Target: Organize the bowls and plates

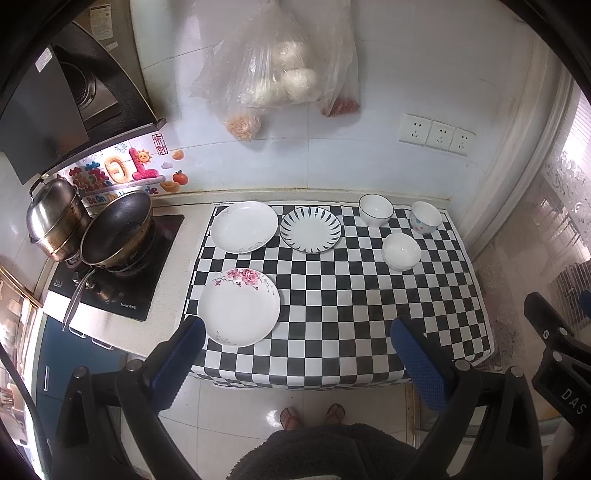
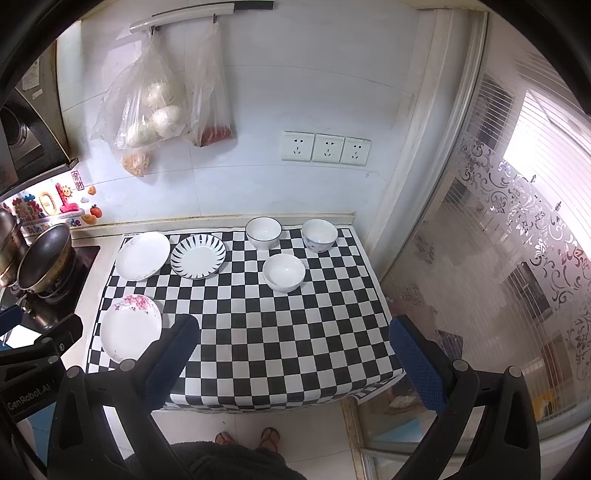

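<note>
Hanging rail (image 2: 201, 14) — right wrist only — left shows steamer pot (image 1: 55, 218).

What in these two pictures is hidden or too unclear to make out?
- Floral plate: in the right wrist view its near rim is hidden behind a gripper finger.
- Steel pot: cut off by the right wrist view's left edge.
- Red contents of the hanging bag: blurred by plastic in both views.
- Bowl pattern: too small to identify.
</note>
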Tool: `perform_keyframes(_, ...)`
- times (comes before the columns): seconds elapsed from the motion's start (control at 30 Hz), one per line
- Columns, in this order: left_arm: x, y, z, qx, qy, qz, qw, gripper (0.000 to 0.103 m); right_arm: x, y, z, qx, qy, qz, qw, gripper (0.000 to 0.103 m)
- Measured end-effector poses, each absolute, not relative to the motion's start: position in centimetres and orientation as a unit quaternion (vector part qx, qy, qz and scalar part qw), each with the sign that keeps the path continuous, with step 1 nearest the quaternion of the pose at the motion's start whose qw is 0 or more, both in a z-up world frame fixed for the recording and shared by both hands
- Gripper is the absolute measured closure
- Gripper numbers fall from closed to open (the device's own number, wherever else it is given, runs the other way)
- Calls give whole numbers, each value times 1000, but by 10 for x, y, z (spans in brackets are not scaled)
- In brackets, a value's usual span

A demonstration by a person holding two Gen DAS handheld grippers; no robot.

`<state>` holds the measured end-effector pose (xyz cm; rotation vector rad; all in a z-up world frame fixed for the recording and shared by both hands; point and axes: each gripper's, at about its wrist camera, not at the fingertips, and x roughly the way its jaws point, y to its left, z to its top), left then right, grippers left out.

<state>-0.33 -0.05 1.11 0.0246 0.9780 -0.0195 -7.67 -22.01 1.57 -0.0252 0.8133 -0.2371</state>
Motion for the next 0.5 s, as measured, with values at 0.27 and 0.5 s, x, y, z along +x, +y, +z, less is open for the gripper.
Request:
perform_keyframes(0.27,-4,11,21,6,468,-7,884,0,-74,-221,17,-9,394,-114,912,0)
perform_keyframes(0.5,-3,14,17,5,469,-6,883,0,-66,-222,10,2,403,-107,909,0)
